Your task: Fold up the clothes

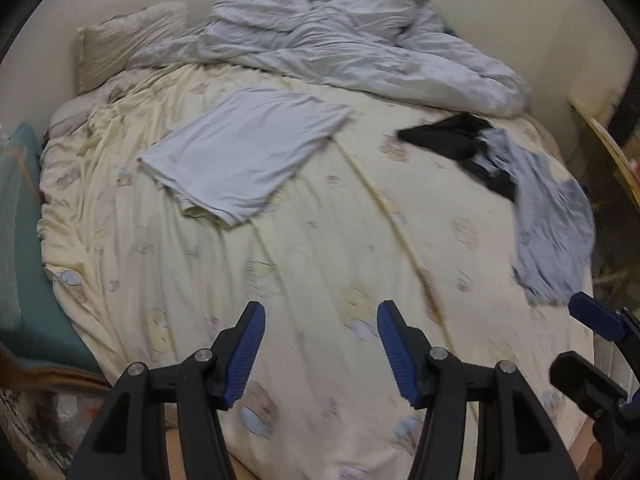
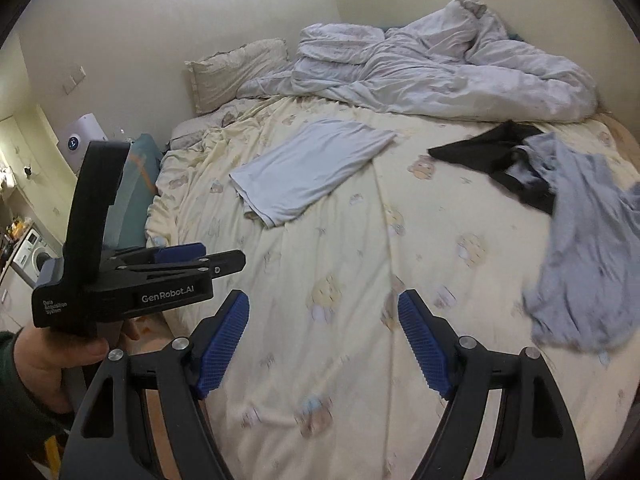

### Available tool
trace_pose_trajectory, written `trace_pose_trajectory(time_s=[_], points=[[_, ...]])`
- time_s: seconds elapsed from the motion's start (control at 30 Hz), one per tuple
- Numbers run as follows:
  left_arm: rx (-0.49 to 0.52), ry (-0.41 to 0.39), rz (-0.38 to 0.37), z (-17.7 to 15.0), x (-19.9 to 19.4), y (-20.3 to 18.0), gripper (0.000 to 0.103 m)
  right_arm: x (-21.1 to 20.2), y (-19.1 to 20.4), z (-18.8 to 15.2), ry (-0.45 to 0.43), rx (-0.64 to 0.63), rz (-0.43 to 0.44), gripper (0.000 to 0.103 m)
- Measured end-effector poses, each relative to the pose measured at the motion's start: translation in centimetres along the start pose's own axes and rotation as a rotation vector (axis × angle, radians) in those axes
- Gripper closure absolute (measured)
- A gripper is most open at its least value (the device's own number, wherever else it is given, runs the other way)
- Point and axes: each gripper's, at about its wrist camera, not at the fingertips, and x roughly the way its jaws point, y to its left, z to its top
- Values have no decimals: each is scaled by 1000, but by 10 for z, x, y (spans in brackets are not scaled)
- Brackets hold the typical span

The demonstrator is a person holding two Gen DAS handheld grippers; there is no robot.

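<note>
The bed (image 2: 344,320), under a pale yellow printed sheet, carries a folded light blue garment (image 2: 308,170) near its middle, with a pillow (image 2: 236,72) and rumpled white duvet (image 2: 440,72) beyond that garment and a black garment (image 2: 496,160) touching a loose grey-blue one (image 2: 588,248) to its right.

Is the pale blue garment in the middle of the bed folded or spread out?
Folded: the pale blue garment lies as a flat rectangle with stacked layers showing at its near edge.

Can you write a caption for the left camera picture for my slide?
Open left gripper above the bed sheet, facing a folded white garment and unfolded grey garment.
</note>
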Motion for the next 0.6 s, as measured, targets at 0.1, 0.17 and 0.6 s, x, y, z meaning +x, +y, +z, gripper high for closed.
trace_pose_trajectory(time_s=[0.1, 0.17, 0.6], points=[[48, 3, -36, -17, 1, -30, 44, -17, -14, -25, -8, 21, -37, 22], [69, 18, -75, -30, 7, -54, 44, -26, -29, -42, -3, 58, -61, 22], [177, -42, -249, -84, 72, -113, 44, -34, -130, -157, -61, 319, -421, 22]])
